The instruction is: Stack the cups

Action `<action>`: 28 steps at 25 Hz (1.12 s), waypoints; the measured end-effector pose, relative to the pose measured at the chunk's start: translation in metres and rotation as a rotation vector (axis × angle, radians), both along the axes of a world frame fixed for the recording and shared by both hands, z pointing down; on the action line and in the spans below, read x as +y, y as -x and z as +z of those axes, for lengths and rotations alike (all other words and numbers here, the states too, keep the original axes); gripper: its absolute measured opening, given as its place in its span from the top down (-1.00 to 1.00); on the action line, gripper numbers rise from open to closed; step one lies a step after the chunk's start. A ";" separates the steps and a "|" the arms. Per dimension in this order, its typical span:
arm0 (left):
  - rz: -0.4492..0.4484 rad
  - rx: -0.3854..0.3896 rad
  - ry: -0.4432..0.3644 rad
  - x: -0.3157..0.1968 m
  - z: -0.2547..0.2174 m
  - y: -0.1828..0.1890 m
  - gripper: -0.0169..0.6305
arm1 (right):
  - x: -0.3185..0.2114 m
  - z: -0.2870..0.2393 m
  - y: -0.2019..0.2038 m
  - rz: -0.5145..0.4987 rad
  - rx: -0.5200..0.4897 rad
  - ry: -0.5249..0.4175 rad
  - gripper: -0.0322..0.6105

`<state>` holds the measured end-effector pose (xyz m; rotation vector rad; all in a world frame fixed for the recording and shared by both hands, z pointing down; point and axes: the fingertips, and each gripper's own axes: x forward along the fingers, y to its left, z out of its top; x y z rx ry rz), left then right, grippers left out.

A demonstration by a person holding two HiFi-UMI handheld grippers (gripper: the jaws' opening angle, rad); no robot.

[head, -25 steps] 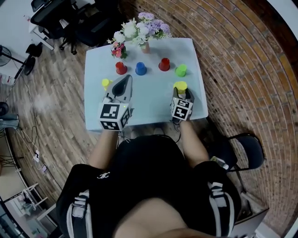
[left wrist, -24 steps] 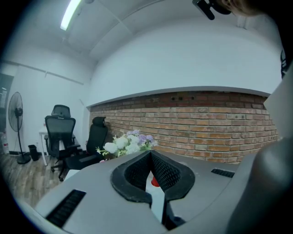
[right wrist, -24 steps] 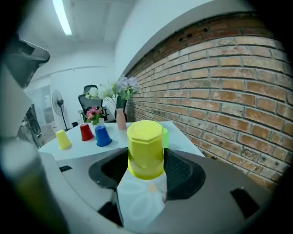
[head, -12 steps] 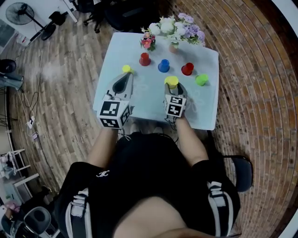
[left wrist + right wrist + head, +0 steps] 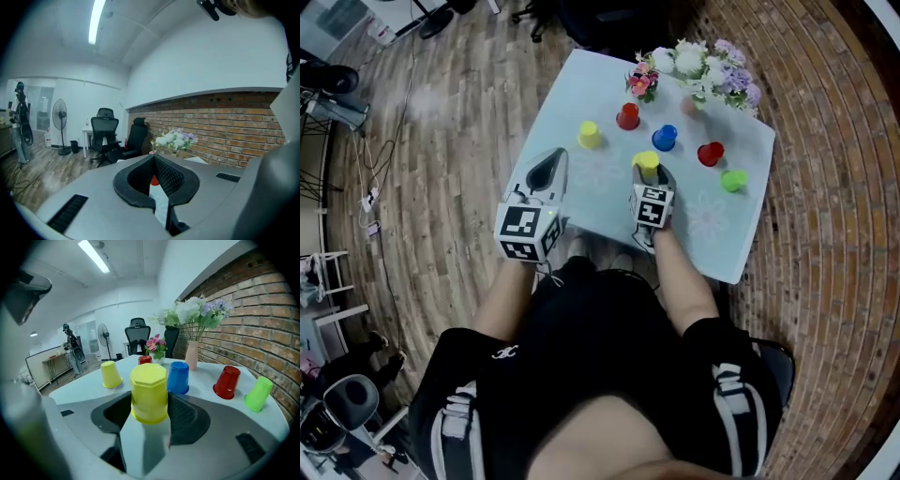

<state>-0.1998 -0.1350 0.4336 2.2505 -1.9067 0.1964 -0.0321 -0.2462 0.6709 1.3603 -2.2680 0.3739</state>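
Note:
Upside-down cups stand on the pale blue table (image 5: 712,246): a yellow cup (image 5: 589,135) (image 5: 111,374), a red cup (image 5: 628,116) (image 5: 145,360), a blue cup (image 5: 665,138) (image 5: 178,378), a second red cup (image 5: 710,154) (image 5: 227,382) and a green cup (image 5: 733,180) (image 5: 258,393). My right gripper (image 5: 647,176) (image 5: 150,411) is shut on another yellow cup (image 5: 646,164) (image 5: 149,391), upside down, just in front of the blue one. My left gripper (image 5: 549,167) (image 5: 154,161) is shut and empty at the table's left front edge. A red cup (image 5: 153,181) shows through its jaw gap.
A vase of flowers (image 5: 698,70) (image 5: 191,352) and a small pink bouquet (image 5: 641,82) stand along the table's far edge. Office chairs (image 5: 104,133) stand beyond on the wooden floor, and a brick wall (image 5: 234,126) runs on the right.
Both grippers have shifted left across the table. The right one carried the yellow cup from near the green cup to the middle. The left one moved out to the left front edge.

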 end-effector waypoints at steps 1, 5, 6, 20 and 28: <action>-0.008 0.002 0.005 0.000 0.002 0.003 0.94 | -0.002 0.004 0.005 -0.007 0.003 0.008 0.15; -0.023 0.008 0.019 -0.001 0.007 0.011 0.94 | -0.010 0.021 0.015 -0.019 0.038 0.048 0.15; -0.023 0.007 0.020 -0.002 0.007 0.012 0.94 | -0.012 0.026 0.016 -0.015 0.042 0.060 0.15; 0.038 0.013 -0.013 -0.017 -0.004 -0.003 0.94 | -0.013 -0.024 0.018 -0.016 -0.079 -0.072 -0.18; 0.150 0.027 -0.072 -0.030 -0.024 -0.044 0.94 | -0.011 -0.174 -0.007 0.077 -0.279 -0.275 -0.18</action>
